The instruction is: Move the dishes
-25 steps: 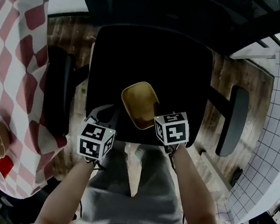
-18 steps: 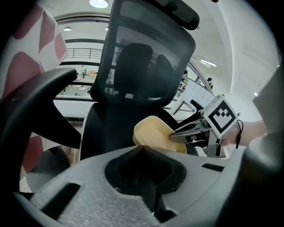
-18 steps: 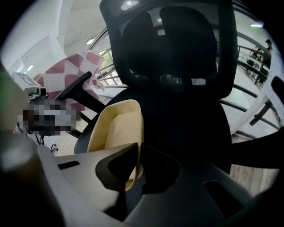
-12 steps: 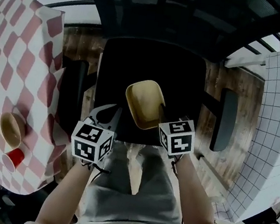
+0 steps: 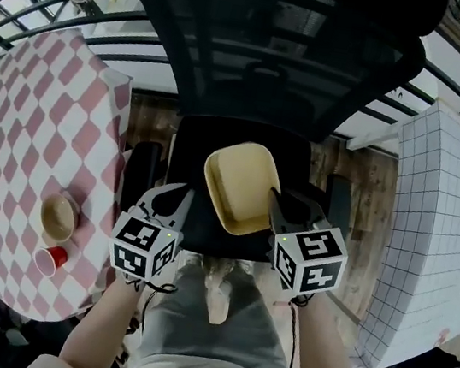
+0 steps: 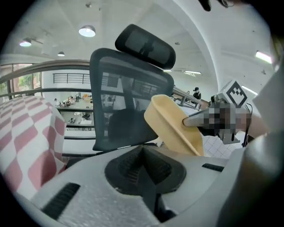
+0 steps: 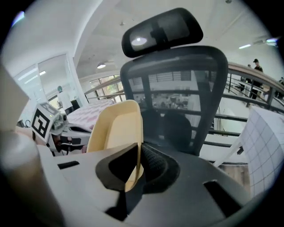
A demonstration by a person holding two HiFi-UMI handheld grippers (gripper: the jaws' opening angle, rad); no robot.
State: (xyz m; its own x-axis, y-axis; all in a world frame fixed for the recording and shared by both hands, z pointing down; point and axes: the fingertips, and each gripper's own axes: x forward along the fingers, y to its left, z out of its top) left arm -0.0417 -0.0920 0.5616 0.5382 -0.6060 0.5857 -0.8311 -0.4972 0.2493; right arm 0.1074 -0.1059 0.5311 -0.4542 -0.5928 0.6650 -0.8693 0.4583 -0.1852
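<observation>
A yellow square dish (image 5: 241,185) hangs tilted above the black office chair's seat (image 5: 190,151). My right gripper (image 5: 274,196) is shut on its right rim. The right gripper view shows that rim (image 7: 138,133) pinched between the pads, with the dish (image 7: 113,128) standing up to their left. My left gripper (image 5: 175,194) floats beside the dish's left edge, apart from it, with its jaws shut and nothing in them. In the left gripper view the dish (image 6: 171,122) is up and to the right of those closed pads (image 6: 144,166).
The chair's mesh backrest (image 5: 277,48) rises beyond the dish. At the left is a table with a red-and-white checked cloth (image 5: 32,121), bearing a wooden bowl (image 5: 58,217) and a red cup (image 5: 50,259). A white gridded surface (image 5: 432,220) stands at the right. Railings run behind.
Both grippers have risen, and the dish has gone up with the right one, away from the chair seat. The left gripper stays shut and empty beside it.
</observation>
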